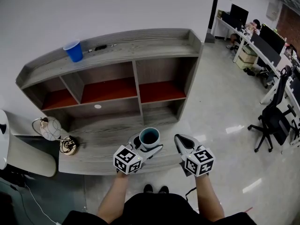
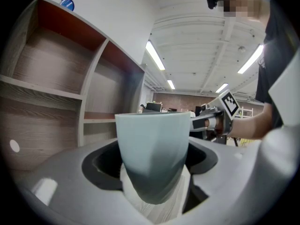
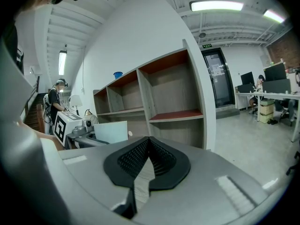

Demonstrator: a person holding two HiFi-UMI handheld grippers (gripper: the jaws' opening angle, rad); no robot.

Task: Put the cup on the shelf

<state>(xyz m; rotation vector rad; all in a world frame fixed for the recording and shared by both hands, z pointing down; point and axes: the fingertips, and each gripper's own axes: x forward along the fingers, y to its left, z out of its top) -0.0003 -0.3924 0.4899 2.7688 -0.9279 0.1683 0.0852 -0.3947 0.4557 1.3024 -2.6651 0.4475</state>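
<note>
Shelf (image 1: 136, 74): grey wood unit with open compartments, red boards on the upper row, standing on the back of the desk (image 1: 101, 137). Tiled office floor to the right, with a black office chair (image 1: 273, 122) and rows of monitors well behind it.

Left gripper (image 1: 146, 147): jaws wide apart and clamped on the cup (image 1: 150, 136). The left gripper view shows the pale blue-green cup wall (image 2: 152, 149) filling the gap between the pads, with wood grain under its base. Cup is upright, mouth up, dark inside. It sits over the front part of the desk, in front of the shelf's lower middle section and well short of any compartment. Can't tell if its base touches the desk.

Right gripper (image 1: 183, 143): just beside the left one, at about the same height. In its own view the jaws (image 3: 149, 144) are closed pad to pad at the tips, with nothing between them.

Blue cup (image 1: 73, 51): upright on the shelf's top board, left end.

Left edge of the desk: a small lamp-like item (image 1: 48, 128) and a coiled cable (image 1: 69, 146) next to it.
</note>
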